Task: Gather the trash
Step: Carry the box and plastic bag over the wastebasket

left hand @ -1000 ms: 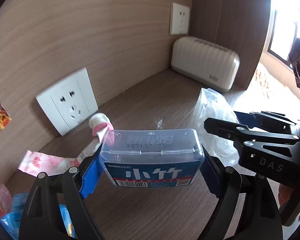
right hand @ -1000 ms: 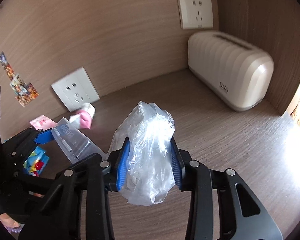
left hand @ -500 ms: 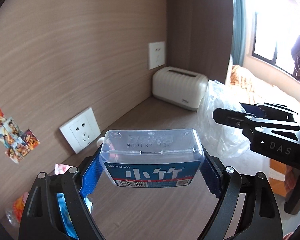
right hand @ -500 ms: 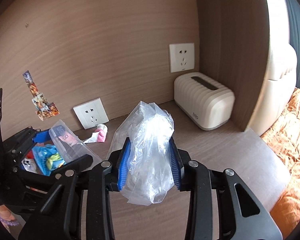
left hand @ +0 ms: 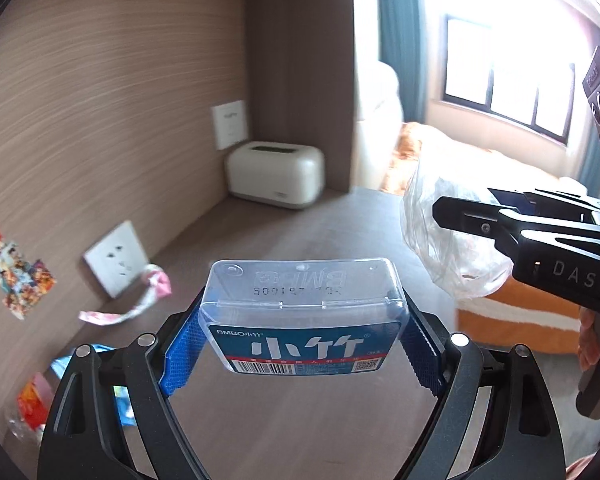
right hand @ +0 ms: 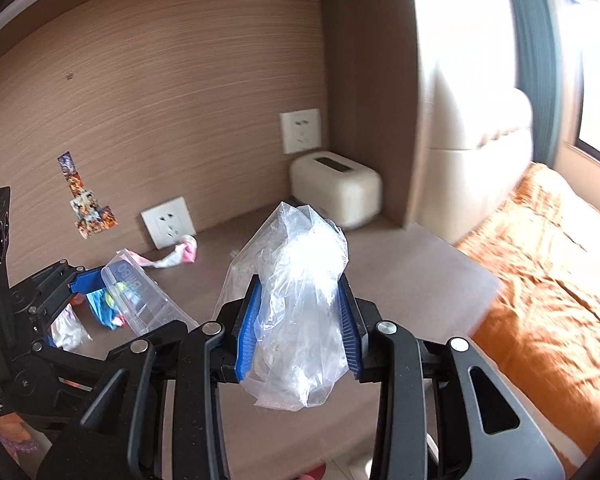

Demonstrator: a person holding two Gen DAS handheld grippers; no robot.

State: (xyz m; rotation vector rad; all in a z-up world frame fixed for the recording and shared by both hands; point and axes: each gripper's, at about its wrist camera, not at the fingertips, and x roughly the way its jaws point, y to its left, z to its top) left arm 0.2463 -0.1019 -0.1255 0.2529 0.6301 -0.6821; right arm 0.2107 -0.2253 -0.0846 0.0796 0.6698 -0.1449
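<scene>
Left gripper clamped on clear plastic box, held above the desk; long axis crosswise between the pads, blue label facing the camera. Right gripper closed on crumpled clear bag, upright, near the desk's right edge; orange bedding beyond.

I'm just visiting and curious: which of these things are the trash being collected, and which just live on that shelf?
Trash:
- plastic box, held in the left hand-held gripper
- clear bag, held in the right hand-held gripper
- pink wrapper
- colourful wrappers

Just there:
- tissue box
- sockets
- stickers
- bed
</scene>
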